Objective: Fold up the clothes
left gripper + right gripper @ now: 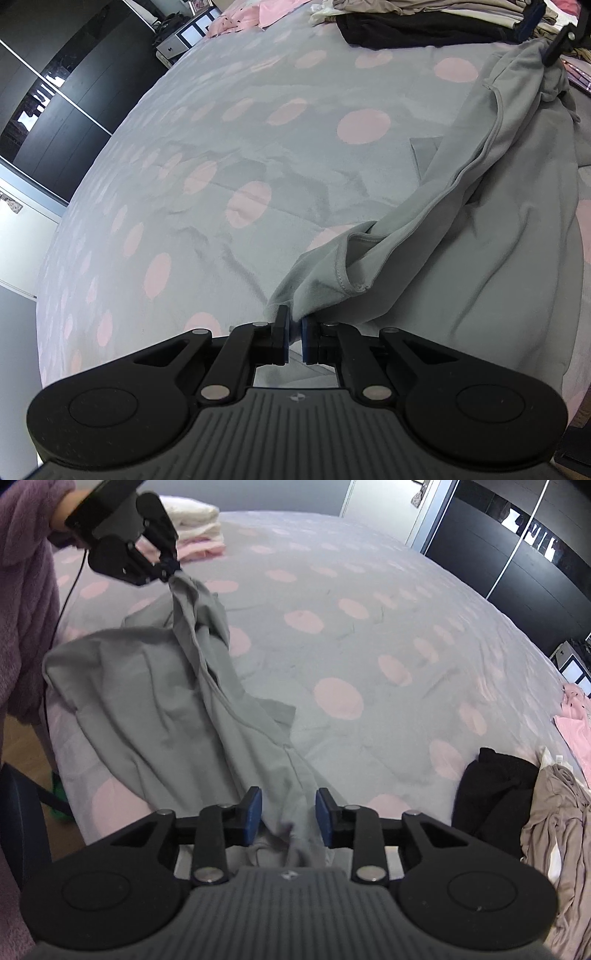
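A grey garment (498,221) (147,701) lies partly on the dotted grey-and-pink bedspread (221,147) (369,627) and is stretched between both grippers. My left gripper (294,326) is shut on one bunched end of it. The right wrist view shows that same gripper (168,568) at top left, lifting the cloth off the bed. My right gripper (289,812) has its blue pads (254,810) standing apart with a thick bunch of the grey cloth filling the gap. In the left wrist view it (541,40) holds up the far end.
A pile of black and beige clothes (424,22) (524,805) lies near the right gripper. Folded white and pink items (195,524) sit at the far corner. Pink clothing (576,731) lies at the right edge. A purple sleeve (22,609) and a dark wardrobe (55,110) border the bed.
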{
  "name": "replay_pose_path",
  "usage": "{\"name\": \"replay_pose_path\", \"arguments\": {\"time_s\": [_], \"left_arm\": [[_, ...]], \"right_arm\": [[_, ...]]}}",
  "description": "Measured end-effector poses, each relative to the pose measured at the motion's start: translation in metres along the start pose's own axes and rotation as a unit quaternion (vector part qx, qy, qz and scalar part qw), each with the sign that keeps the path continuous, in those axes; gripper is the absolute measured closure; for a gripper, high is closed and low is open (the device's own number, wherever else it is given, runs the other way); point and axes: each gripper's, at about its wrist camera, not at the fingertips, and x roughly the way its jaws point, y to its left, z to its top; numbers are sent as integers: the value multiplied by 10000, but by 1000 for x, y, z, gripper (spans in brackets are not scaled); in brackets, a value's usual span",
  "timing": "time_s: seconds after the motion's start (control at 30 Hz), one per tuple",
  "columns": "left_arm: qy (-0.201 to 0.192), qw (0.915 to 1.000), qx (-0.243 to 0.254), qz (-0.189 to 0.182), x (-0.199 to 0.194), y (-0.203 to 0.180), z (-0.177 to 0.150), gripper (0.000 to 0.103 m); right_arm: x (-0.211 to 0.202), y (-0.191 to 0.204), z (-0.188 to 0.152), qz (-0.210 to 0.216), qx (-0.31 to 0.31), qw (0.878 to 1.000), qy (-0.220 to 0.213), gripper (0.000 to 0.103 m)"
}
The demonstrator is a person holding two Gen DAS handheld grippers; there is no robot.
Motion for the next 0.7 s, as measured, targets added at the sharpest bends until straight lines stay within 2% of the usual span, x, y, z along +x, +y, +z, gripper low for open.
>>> {"name": "replay_pose_path", "arguments": {"time_s": [0.07,0.17,0.33,0.43,0.53,0.7], "left_arm": [[18,10000,17,3,1,0,-1,99],[46,10000,4,-20,2,0,-2,99],[41,9999,-154,-4,1,3,-2,100],[-77,9981,-613,-49,-7,17,-3,101],[-356,9917,-1234,-73,-28,40,-3,102],[-1101,9725,-2051,80,-91,78,4,102]], "right_arm": [[9,-1,-3,-96,-3,9998,197,76],[17,-6,-8,-87,130,9994,315,91],[7,-8,-6,-166,332,9992,156,96],[-10,-17,1,-461,539,9974,-133,97],[-36,-26,14,-918,764,9911,-596,98],[-89,-26,48,-2059,766,9637,-1519,98]]}}
